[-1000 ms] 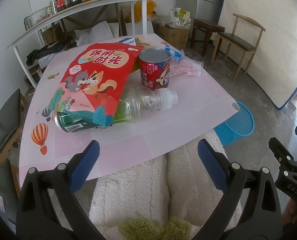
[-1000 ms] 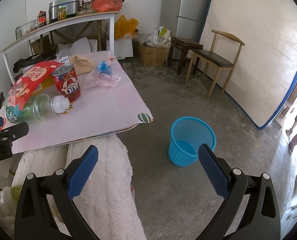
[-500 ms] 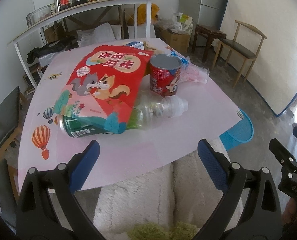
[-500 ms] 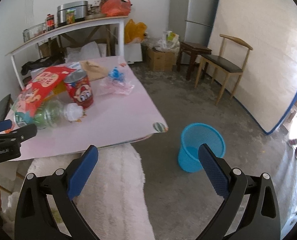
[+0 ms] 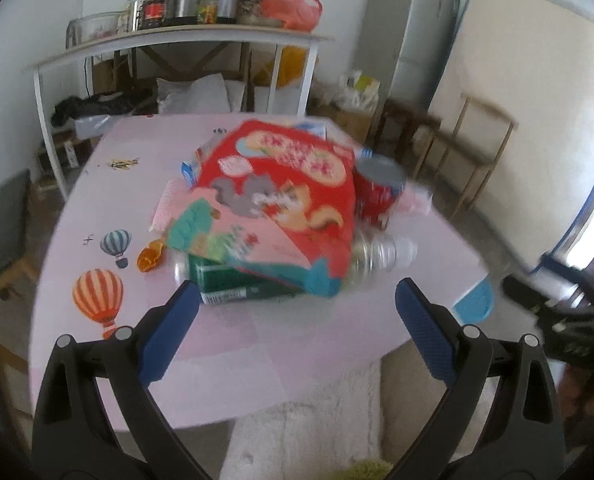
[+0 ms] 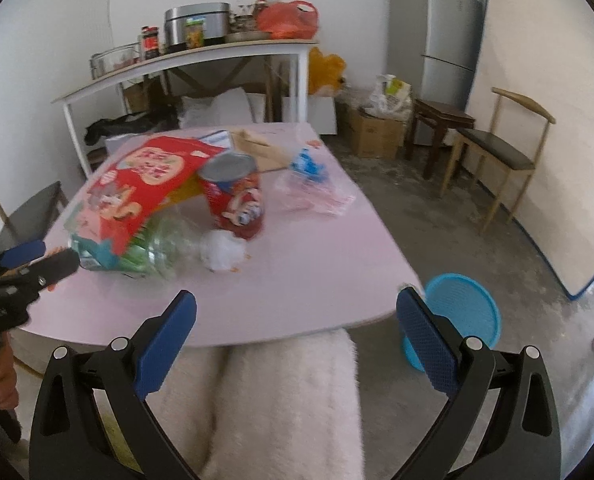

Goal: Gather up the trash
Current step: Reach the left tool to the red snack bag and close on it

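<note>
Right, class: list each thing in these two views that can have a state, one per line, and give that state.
left gripper: open, empty, low over the table.
right gripper: open, empty.
red snack bag: lying tilted on top of the bottle.
plastic bottle: on its side, cap on.
red can: upright.
clear wrapper: crumpled, flat on the table.
blue basket: upright on the floor.

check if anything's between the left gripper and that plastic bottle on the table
Partly. The left gripper faces the plastic bottle over bare table, but the red snack bag lies draped across the bottle's body, leaving only the cap end exposed.
</note>
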A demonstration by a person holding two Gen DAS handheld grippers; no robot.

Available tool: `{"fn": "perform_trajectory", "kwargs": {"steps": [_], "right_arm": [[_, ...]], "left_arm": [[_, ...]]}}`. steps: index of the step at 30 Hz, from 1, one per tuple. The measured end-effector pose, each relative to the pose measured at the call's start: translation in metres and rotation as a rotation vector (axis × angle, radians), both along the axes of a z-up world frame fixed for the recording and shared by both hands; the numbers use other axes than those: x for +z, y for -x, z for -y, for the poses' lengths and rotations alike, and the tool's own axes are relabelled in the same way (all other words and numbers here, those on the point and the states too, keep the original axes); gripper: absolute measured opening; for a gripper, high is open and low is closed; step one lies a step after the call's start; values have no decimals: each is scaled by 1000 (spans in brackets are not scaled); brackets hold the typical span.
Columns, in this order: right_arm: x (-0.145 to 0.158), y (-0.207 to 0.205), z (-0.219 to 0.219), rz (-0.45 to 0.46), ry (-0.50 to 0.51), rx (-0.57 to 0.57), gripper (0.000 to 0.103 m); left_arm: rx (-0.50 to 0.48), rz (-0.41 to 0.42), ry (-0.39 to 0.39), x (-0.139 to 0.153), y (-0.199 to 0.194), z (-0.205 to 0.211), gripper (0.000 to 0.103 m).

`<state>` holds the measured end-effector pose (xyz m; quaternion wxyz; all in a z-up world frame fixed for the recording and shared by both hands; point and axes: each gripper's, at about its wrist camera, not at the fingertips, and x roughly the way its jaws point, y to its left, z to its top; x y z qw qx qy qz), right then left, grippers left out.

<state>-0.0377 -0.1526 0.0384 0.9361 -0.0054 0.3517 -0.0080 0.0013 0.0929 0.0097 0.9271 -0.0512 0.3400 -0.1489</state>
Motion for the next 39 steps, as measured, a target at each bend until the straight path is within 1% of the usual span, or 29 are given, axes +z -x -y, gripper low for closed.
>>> {"fn": "perform_trajectory", "kwargs": {"steps": [2,5,6,10,14,16,17,18,20,24,25,27,29,31,34,35,37,39], "right_arm": [[0,-5,-8,3,-3,18,98],[1,-14,-21,14,-9,48,98],[1,-18,-26,14,-14,53,98],[2,-35,-36,4,-64,79,98],[7,-49,-43,-9,-147,112,98],[9,-56,-48,-9,-164,120,98],[10,-60,-51,-9,-170,125,98],[11,-62,-53,-11,-177,130,98],[12,-68,-59,-15,-188,147,98],[13,-80,-69,-29,-199,176,98],[14,-81,-71,-31,-202,180,98],[13,-87,-75,-39,-207,193,98],[12,-94,-78,-41,-215,206,97],[9,-103,-82,-56,-233,224,97],[2,-116,-88,-89,-266,256,91],[-1,-122,-89,-107,-288,267,89],[-6,-129,-90,-134,-321,276,85],[-14,-138,-88,-171,-370,279,82]], "left_arm": [[9,46,22,5,-3,-14,94],[13,117,6,15,-10,-28,95],[15,127,8,17,-13,-33,95],[11,126,63,26,-35,-54,94],[-30,87,116,29,-67,-70,94],[-65,53,146,29,-81,-73,94],[-81,30,158,27,-90,-75,91],[-96,7,170,26,-99,-75,84],[-126,-45,196,22,-119,-77,75],[-174,-172,270,6,-153,-78,63],[-181,-196,282,2,-159,-79,62],[-181,-262,305,-9,-175,-80,56],[-192,-320,356,-19,-188,-84,55],[-198,-371,401,-28,-197,-87,51],[-229,-429,461,-40,-209,-91,49],[-238,-446,487,-44,-214,-91,46],[-261,-477,529,-52,-221,-92,45],[-272,-495,552,-58,-223,-91,40]]}}
